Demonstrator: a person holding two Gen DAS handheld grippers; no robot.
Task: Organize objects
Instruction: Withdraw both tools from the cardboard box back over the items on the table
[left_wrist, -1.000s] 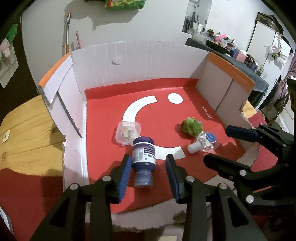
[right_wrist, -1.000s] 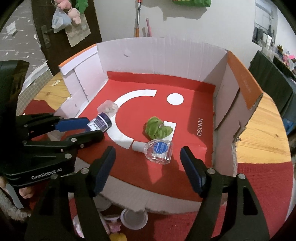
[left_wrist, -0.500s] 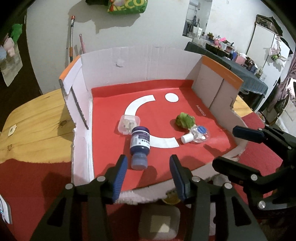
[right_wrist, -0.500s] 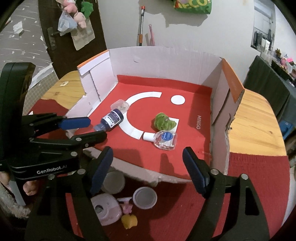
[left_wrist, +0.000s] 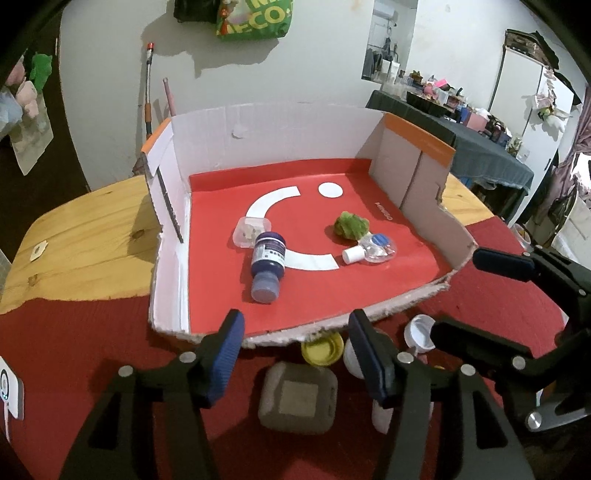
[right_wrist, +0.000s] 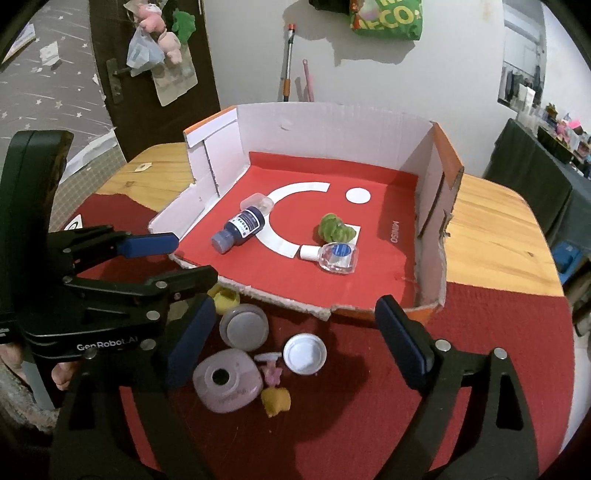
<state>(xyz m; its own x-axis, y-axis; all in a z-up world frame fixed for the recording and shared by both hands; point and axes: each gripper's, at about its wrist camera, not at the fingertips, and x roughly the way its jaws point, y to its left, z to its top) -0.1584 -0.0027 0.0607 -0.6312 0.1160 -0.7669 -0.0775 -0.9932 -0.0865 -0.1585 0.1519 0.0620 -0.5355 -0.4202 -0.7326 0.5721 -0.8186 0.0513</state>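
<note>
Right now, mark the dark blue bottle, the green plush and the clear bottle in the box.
dark blue bottle (left_wrist: 269, 254), left wrist view, on its label.
green plush (left_wrist: 351, 226), left wrist view, on its fuzzy middle.
clear bottle (right_wrist: 338, 254), right wrist view, on its body.

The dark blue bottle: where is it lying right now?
The dark blue bottle lies on its side on the red floor of the cardboard box, left of centre in both views, its base against a small clear container, cap toward the torn front edge.
</note>
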